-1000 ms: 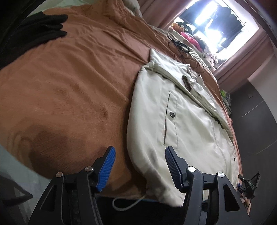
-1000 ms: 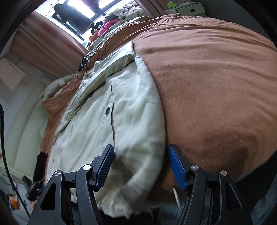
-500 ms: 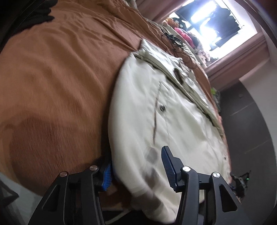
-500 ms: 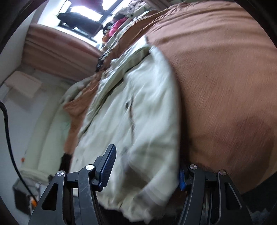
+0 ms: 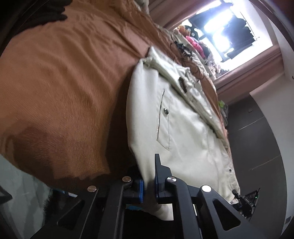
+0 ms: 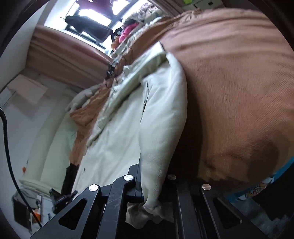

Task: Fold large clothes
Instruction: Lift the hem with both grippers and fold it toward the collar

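**Both grippers clamped on the near hem of a cream jacket**

The left gripper (image 5: pixel 148 182) points forward and down over the edge of the bed, its jaws closing — its blue pads (image 5: pixel 141 190) already pinch the near corner of the cream jacket (image 5: pixel 183 143) between them, the cloth bunching and hanging below the fingers; the right gripper (image 6: pixel 152 185) sits at a like downward slant at the other near corner, clenched on a gathered fold of the same jacket (image 6: pixel 161 119), the pinched cloth rising as a ridge from the jaws.

The jacket lies lengthwise on the brown bedspread (image 5: pixel 64 82), collar end far away toward the window (image 5: pixel 220 35); a chest pocket with a metal snap button (image 5: pixel 166 110) faces up; a small dark label (image 5: pixel 182 85) near the collar is too blurred to read; no other writing can be made out.

A black garment (image 5: pixel 46 14) rests at the far left edge of the bedspread, well apart from the jacket; a tangle of black cable (image 5: pixel 183 49) lies just past the collar; no container shows its contents clearly.
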`<action>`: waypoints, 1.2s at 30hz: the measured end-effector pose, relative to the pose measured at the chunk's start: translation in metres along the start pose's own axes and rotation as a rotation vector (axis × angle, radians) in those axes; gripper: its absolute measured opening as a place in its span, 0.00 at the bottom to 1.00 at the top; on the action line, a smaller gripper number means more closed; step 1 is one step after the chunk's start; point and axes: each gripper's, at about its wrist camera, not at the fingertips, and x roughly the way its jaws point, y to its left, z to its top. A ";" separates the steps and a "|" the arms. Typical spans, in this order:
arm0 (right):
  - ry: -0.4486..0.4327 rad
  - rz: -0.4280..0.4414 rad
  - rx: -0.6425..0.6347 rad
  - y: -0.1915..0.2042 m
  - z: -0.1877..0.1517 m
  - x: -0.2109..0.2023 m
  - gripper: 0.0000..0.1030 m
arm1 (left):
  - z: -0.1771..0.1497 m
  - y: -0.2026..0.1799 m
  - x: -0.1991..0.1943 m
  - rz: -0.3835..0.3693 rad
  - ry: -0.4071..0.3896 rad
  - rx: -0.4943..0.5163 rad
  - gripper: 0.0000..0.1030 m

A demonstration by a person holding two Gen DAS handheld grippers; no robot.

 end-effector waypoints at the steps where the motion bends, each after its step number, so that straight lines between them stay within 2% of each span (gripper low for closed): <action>1: -0.011 0.005 -0.003 0.004 0.001 -0.007 0.07 | 0.001 -0.002 -0.006 -0.004 -0.009 -0.002 0.07; 24: -0.152 0.145 -0.158 0.106 -0.023 -0.132 0.06 | -0.012 -0.036 -0.154 -0.164 -0.182 0.024 0.06; 30: -0.190 0.185 -0.197 0.123 -0.037 -0.167 0.06 | -0.020 -0.047 -0.193 -0.203 -0.239 0.040 0.06; 36: -0.210 0.203 -0.214 0.132 -0.055 -0.190 0.06 | -0.038 -0.048 -0.227 -0.209 -0.259 0.078 0.06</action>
